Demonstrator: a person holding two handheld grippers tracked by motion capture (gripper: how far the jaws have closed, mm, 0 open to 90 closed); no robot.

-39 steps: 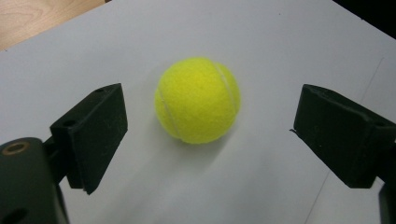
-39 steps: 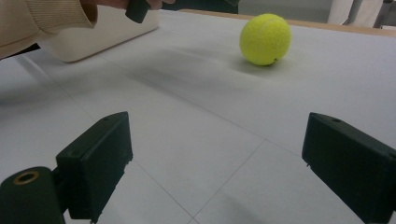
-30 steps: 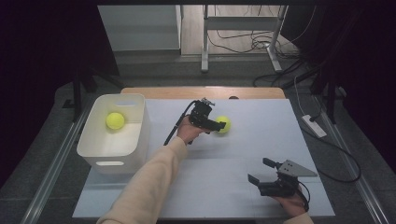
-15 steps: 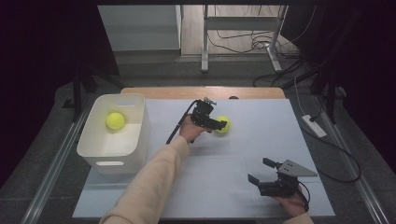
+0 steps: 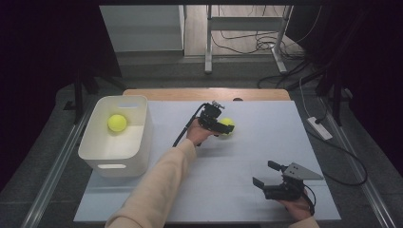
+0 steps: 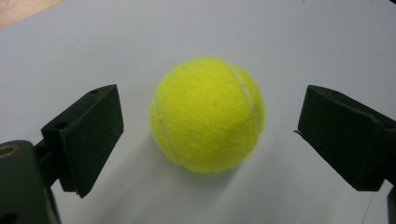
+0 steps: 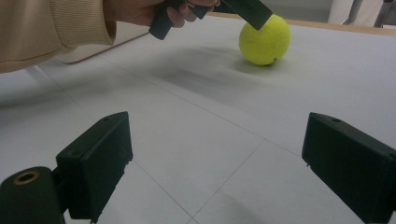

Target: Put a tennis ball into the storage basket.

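Tennis ball (image 6: 208,114), bright yellow felt, pale curved seam, set on white surface (image 5: 228,190) toward its far edge, flanked untouched by left claw (image 5: 223,127) just opened wide, right claw (image 5: 266,176) held wide near front right corner.

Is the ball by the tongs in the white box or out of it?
Out. That tennis ball sits on the table, between the left tongs' open jaws. Another ball lies in the white box.
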